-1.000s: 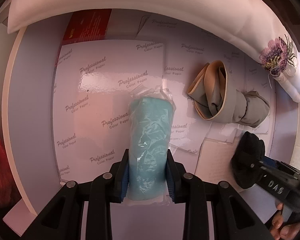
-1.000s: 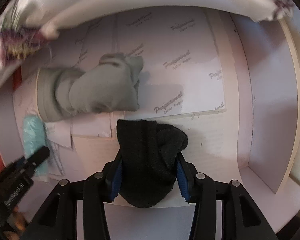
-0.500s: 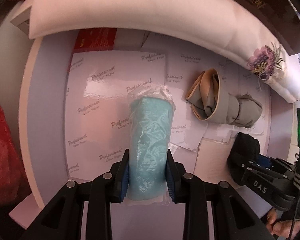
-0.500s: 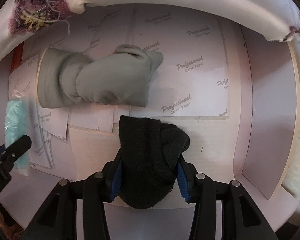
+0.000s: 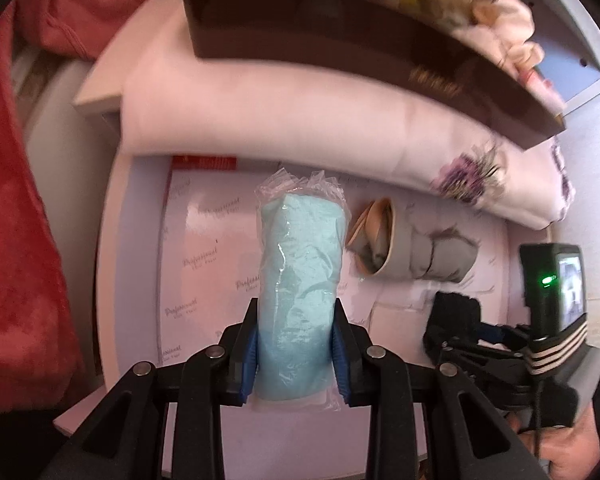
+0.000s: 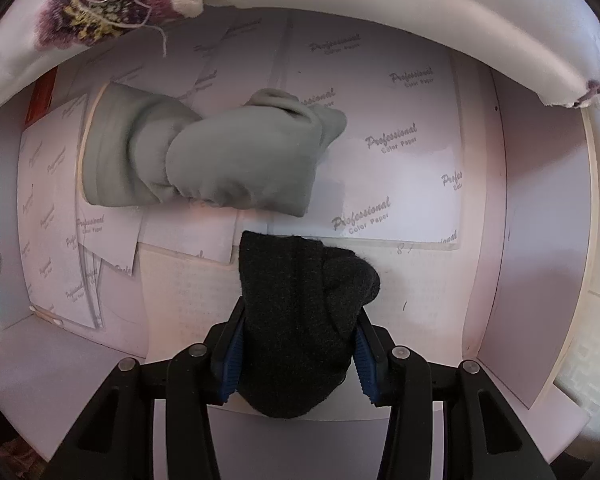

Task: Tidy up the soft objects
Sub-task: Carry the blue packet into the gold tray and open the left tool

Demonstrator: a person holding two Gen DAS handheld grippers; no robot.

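Left gripper (image 5: 296, 354) clamps the blue roll (image 5: 300, 280); right gripper (image 6: 296, 354) clamps the black sock (image 6: 300, 312); keep both squeezes firm while carrying.

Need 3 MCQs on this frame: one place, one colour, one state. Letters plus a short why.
1. Where does the rolled grey garment lie?
A. on the printed white paper sheets
B. inside the dark brown box
C. between the right gripper's fingers

2. What colour is the plastic-wrapped cloth roll in the left gripper?
A. red
B. light blue
C. black

3. What state is the right gripper in?
A. wide open, empty
B. shut with nothing in it
C. shut on the black knitted bundle

Answers:
1 A: it rests on the sheets, clear of both grippers.
2 B: pale blue shows through the clear wrap.
3 C: both fingers press the bundle's sides.
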